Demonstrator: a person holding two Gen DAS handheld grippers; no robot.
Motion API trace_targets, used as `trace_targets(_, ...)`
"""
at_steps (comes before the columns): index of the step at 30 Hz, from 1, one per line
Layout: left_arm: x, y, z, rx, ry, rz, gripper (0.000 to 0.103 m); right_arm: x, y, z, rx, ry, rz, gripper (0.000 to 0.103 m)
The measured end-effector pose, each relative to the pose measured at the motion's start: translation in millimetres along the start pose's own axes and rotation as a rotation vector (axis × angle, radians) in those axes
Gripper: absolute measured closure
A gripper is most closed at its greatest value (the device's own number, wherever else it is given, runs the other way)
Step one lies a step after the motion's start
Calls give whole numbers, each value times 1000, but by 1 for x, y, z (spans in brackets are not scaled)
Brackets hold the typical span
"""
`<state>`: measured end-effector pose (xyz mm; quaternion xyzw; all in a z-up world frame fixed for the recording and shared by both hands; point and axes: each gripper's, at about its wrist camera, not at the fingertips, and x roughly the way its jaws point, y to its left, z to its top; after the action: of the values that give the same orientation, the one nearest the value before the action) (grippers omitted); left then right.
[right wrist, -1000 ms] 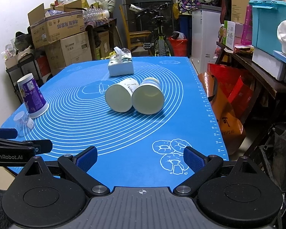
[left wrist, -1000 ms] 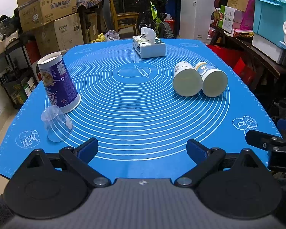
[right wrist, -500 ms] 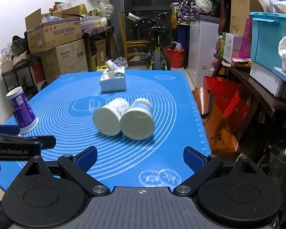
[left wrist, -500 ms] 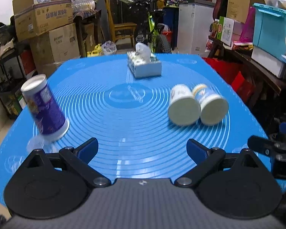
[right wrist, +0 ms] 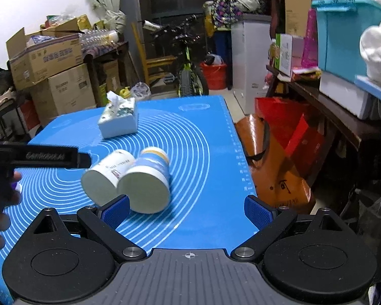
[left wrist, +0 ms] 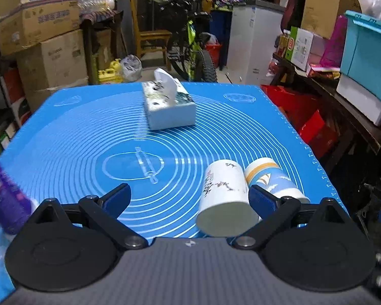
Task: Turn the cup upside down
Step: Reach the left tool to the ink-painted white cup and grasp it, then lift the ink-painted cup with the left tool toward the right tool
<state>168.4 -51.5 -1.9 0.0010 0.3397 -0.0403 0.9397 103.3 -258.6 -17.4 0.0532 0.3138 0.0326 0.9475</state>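
Two paper cups are lying on their sides on the blue mat [left wrist: 63,132], touching each other, bases pointed at the cameras. One is the white cup [left wrist: 224,198] with little ink drawings, the other is the blue-and-white cup [left wrist: 271,180] with an orange band and a sailboat print. In the left wrist view the left gripper [left wrist: 190,198] has its fingers [left wrist: 116,197] spread wide apart, nothing between them, and the white cup sits just inside the right-hand finger, with the blue-and-white one partly hidden behind that finger.

Right gripper [right wrist: 188,209] is also wide open and holding nothing. From its camera both cups [right wrist: 106,178] [right wrist: 147,185] lie just ahead of its left finger, more left than centered in the gap. You can see the other gripper's black body poking in from the left edge there, pretty blurred.

Further back on the surface there's a tissue box [left wrist: 167,109] with a tissue sticking out, well apart from the cups. A purple cup [left wrist: 2,195] shows at the far left edge of the left view, blurry and tilted.
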Motion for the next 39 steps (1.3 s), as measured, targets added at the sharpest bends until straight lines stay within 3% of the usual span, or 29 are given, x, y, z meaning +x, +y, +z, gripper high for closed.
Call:
trace_targets(8, 26, 1, -2, -26, 71, -54, 5, 16, -8, -5, 20, 34, 0, 6)
trace_targets(14, 30, -9, 1, -8, 77, -92, 6, 19, -13, -8, 37, 45, -3, 6)
trace_targets(18, 36, -15, 0, 10, 100, -110, 18, 19, -16, -8, 49, 44, -5, 6)
trace_targets(22, 39, -14, -4, 4, 129, -142, 38, 18, -16, -9, 50, 44, -6, 6)
trace_targets(24, 37, -15, -5, 12, 122, -158, 42, 18, -16, -9, 51, 44, -5, 6)
trace_targets(32, 23, -16, -9, 63, 103, -122, 47, 17, -14, -9, 50, 38, -2, 6)
trace_targets(39, -21, 15, -27, 59, 77, -72, 47, 4, -1, -10, 41, 33, 16, 6)
